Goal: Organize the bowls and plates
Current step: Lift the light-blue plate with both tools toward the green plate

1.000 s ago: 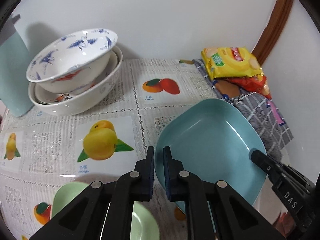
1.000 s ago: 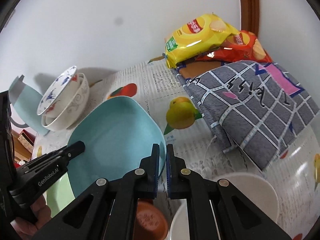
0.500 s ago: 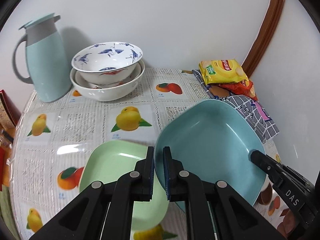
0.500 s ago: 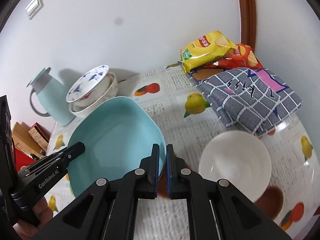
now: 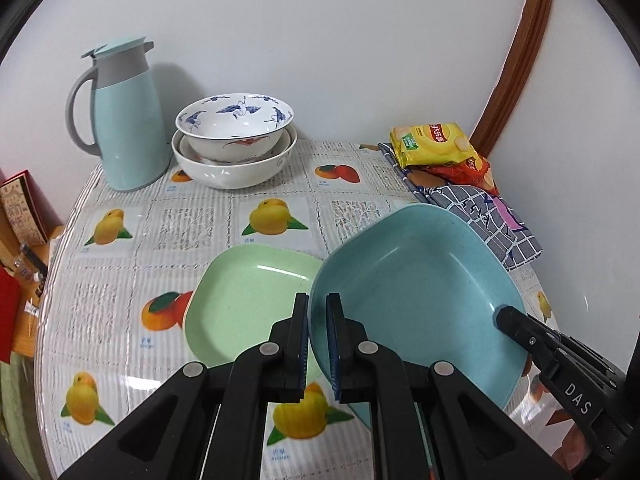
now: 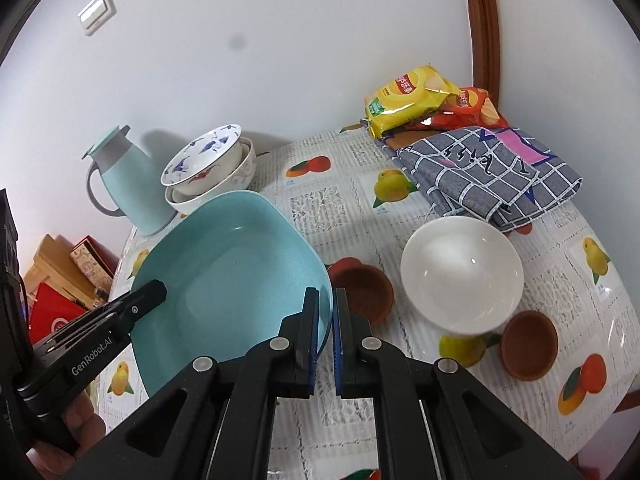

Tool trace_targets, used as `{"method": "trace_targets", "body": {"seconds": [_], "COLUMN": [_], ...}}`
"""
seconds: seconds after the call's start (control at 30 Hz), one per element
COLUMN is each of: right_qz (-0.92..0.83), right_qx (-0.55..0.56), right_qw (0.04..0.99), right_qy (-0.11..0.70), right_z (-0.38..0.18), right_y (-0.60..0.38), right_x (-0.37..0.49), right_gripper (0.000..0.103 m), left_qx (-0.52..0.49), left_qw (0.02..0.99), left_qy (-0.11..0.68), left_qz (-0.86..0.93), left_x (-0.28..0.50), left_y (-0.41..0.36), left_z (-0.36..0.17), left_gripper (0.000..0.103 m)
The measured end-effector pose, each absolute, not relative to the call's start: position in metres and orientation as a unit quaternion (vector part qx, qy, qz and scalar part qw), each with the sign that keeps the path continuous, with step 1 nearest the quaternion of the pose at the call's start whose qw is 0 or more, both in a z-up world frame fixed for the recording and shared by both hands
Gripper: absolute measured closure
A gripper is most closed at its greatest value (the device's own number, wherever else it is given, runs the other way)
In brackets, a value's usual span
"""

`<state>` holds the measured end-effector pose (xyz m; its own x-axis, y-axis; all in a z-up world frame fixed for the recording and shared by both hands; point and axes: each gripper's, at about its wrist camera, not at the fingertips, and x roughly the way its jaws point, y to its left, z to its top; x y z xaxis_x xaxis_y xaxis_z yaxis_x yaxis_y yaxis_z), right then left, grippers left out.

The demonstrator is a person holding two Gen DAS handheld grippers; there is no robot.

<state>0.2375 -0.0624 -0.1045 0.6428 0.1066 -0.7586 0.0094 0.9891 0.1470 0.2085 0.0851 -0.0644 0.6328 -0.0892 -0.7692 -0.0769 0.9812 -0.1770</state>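
You hold the teal square plate (image 5: 416, 280) above the table, left gripper (image 5: 317, 344) and right gripper (image 6: 327, 340) each pinching its rim. Patterned bowls (image 5: 234, 140) are nested; green plate (image 5: 248, 292), white bowl (image 6: 462, 272) and brown cups (image 6: 362, 288) remain unsorted.

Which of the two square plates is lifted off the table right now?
The blue square plate, clamped at opposite rims by the left tool and the right tool. The light green square plate lies flat on the tablecloth, ungripped.
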Motion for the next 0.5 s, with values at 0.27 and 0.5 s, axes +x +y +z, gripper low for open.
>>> {"method": "trace_targets", "body": {"seconds": [0.27,0.5], "right_qz": [0.035,0.037], "right_qx": [0.087,0.091], "right_qw": [0.904,0.906], "right_qy": [0.418,0.412], "right_z": [-0.102,-0.096], "right_y": [-0.065,-0.066], "right_x": [0.219,0.211], "right_gripper": [0.097,0.097], "left_qx": [-0.103,-0.101], "left_qw": [0.902,0.903], "left_qy": [0.420,0.417], "left_qz": [0.001,0.002], "left_x": [0.190,0.180], "left_y": [0.084,0.081], "left_z": [-0.056,-0.050], "left_gripper": [0.094,0.094]}}
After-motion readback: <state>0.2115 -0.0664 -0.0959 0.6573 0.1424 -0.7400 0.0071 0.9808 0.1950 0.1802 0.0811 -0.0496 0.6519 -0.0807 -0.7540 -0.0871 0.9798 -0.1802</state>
